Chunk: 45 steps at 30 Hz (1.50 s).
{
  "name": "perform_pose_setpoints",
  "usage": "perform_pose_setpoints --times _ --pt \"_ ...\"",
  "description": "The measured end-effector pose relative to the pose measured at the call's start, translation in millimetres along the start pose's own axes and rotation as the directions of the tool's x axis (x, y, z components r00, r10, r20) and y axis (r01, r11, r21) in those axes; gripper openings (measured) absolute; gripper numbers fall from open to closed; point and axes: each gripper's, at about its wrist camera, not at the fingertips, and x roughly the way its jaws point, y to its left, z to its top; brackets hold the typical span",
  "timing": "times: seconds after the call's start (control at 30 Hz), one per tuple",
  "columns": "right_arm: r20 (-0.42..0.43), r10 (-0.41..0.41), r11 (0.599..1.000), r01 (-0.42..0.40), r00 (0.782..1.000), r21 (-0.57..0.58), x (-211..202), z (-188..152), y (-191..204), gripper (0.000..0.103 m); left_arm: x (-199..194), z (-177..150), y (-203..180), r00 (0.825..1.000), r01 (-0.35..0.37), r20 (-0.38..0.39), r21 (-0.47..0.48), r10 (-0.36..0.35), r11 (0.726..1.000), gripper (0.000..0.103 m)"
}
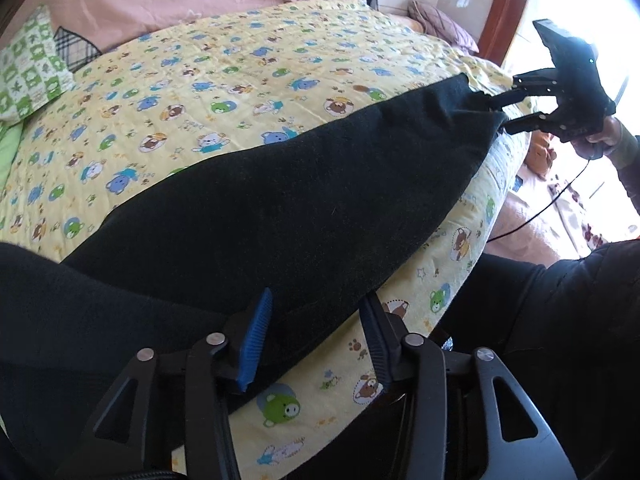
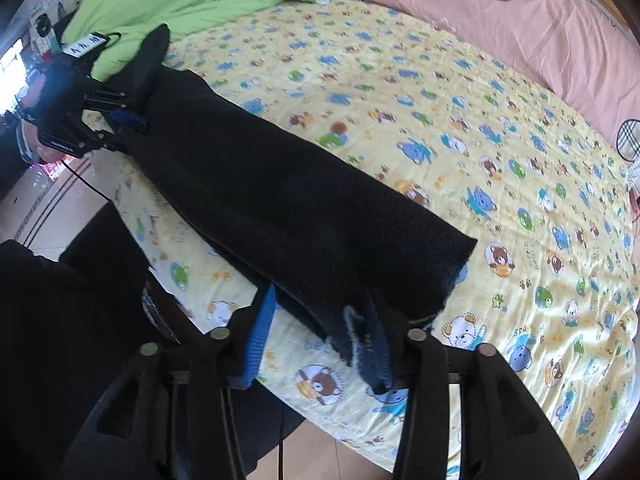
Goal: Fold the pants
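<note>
Black pants lie lengthwise along the bed edge, left gripper and right gripper at opposite ends, fingers released, straddling cloth.

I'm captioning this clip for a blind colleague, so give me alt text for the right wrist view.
Black fleece pants lie stretched along the near edge of a yellow bear-print quilt, one end between the open blue-padded right gripper. At the far end the left gripper stands open around the other end, before a green pillow and pink sheet.
</note>
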Motion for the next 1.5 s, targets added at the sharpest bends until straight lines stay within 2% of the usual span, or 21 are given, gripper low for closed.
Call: perform_pose_setpoints --times 0.13,0.27,0.5,0.6,0.73,0.93,1.0,1.07,1.2,1.43,1.5 --pt "0.068 0.046 0.999 -0.046 0.997 -0.001 -10 12 12 0.048 -18 -7 13 0.999 -0.020 0.047 -0.072 0.023 0.997 0.051" --pt "0.128 0.124 0.992 -0.124 0.984 -0.005 -2 35 28 0.048 -38 -14 35 0.994 -0.046 0.091 -0.149 0.060 0.988 0.051" --pt "0.139 0.228 0.973 -0.222 0.964 -0.056 38 82 65 0.048 -72 -32 79 0.979 -0.104 0.138 -0.293 0.150 0.950 0.052" --pt "0.141 0.277 0.961 -0.270 0.951 -0.067 53 102 81 0.048 -85 -40 101 0.968 -0.127 0.158 -0.366 0.196 0.922 0.054" --pt "0.140 0.357 0.934 -0.349 0.924 -0.076 69 127 108 0.048 -104 -53 131 0.949 -0.156 0.173 -0.467 0.262 0.871 0.057" --pt "0.119 0.458 0.889 -0.452 0.881 -0.074 95 162 140 0.048 -128 -61 173 0.922 -0.207 0.168 -0.546 0.349 0.812 0.064" --pt "0.112 0.489 0.872 -0.484 0.865 -0.074 103 173 148 0.048 -134 -61 186 0.917 -0.215 0.165 -0.562 0.363 0.799 0.064" --pt "0.107 0.503 0.864 -0.498 0.858 -0.073 110 183 155 0.048 -140 -60 202 0.912 -0.223 0.161 -0.574 0.376 0.788 0.066" --pt "0.101 0.523 0.852 -0.519 0.846 -0.065 122 199 163 0.048 -146 -53 230 0.915 -0.230 0.150 -0.573 0.375 0.787 0.070" --pt "0.059 0.560 0.829 -0.558 0.827 -0.048 142 218 172 0.048 -130 -20 280 0.954 -0.207 0.096 -0.471 0.283 0.858 0.073" --pt "0.048 0.570 0.822 -0.569 0.820 -0.035 148 221 173 0.048 -120 -13 292 0.963 -0.202 0.070 -0.454 0.261 0.868 0.073"
